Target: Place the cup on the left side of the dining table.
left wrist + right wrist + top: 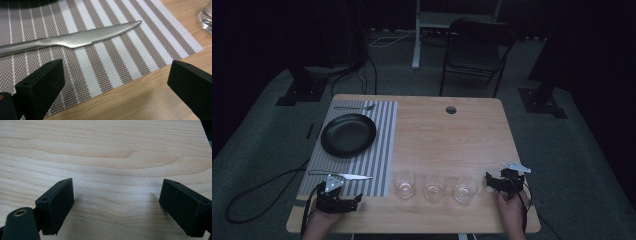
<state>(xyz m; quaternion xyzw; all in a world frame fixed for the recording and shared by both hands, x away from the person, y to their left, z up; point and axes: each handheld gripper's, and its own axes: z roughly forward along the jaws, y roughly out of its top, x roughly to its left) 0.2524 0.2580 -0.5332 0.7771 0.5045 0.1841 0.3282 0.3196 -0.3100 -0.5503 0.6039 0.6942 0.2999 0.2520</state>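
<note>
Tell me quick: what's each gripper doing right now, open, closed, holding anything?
Left gripper: open, empty, over the striped placemat's edge, near the knife.
Right gripper: open, empty, over bare table.

We see bare wood across the desk's (pixel 472 130) middle and right side. Three glasses (pixel 434 189) line its near edge; plate (pixel 348 134), knife (pixel 343 175) and fork (pixel 354 107) occupy the left mat (pixel 382 150).

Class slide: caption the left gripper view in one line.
Open left gripper poised over the striped placemat, a table knife lying just ahead.
</note>
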